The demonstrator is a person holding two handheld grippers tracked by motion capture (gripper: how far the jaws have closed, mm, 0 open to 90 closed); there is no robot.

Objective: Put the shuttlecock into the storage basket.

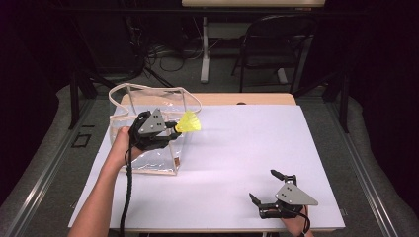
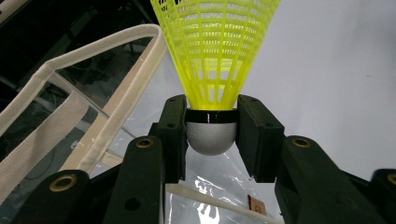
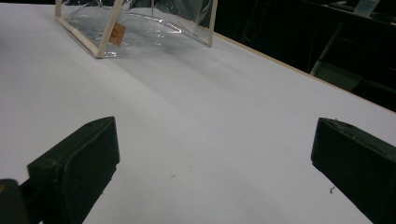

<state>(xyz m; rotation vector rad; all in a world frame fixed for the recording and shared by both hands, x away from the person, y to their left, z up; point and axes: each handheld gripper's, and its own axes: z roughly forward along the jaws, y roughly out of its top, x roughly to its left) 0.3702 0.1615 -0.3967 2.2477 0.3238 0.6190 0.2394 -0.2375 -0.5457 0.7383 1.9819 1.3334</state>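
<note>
The yellow shuttlecock (image 2: pixel 212 51) is clamped by its grey rounded cork between the jaws of the left gripper (image 2: pixel 211 128), its plastic skirt flaring away from the tool. In the high view it hangs above the right edge of the clear bag (image 1: pixel 148 163), which stands at the far left of the white table (image 1: pixel 237 148). The right gripper (image 1: pixel 267 186) rests at the near right, well apart, jaws spread wide and holding nothing.
</note>
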